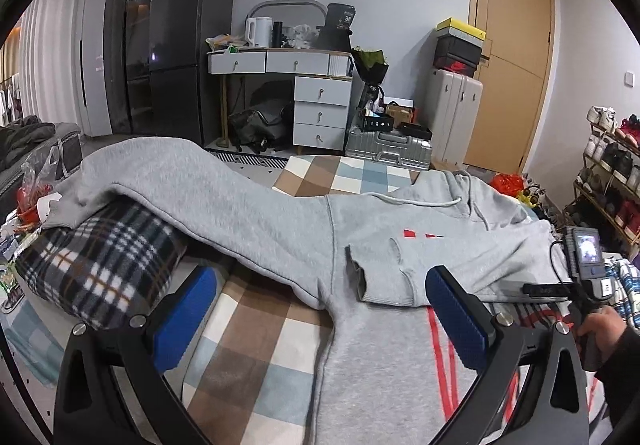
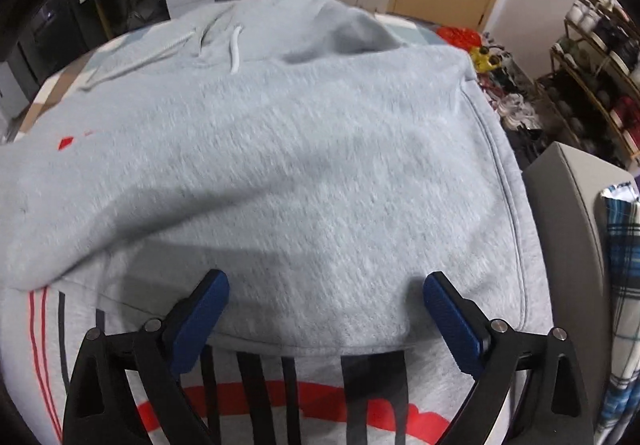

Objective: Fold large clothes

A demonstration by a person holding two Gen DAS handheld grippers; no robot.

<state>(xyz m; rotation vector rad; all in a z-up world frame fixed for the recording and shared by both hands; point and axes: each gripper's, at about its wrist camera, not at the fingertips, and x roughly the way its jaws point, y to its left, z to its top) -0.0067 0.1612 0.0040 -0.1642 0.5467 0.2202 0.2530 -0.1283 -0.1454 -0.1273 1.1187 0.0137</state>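
Note:
A grey hoodie (image 1: 280, 213) lies front up on a checked bed cover (image 1: 256, 345). One sleeve (image 1: 160, 173) stretches left over a plaid pillow (image 1: 100, 257). The other sleeve is folded across the chest, and its cuff (image 1: 384, 285) lies just ahead of my left gripper (image 1: 320, 277), which is open and holds nothing. In the right wrist view my right gripper (image 2: 326, 279) hangs open, pointing steeply down over that folded sleeve (image 2: 280, 225), with the cloth beneath its pads, not pinched. Red and black print (image 2: 280, 405) shows below it. A hand (image 1: 600, 329) grips a handle at the right edge.
Beyond the bed stand a white dresser (image 1: 320, 105), a dark fridge (image 1: 180, 57), silver suitcases (image 1: 388, 149) and a wooden door (image 1: 516, 57). A shoe rack (image 1: 608, 173) runs along the right. A grey panel (image 2: 568, 225) and plaid cloth (image 2: 624, 265) border the hoodie's right side.

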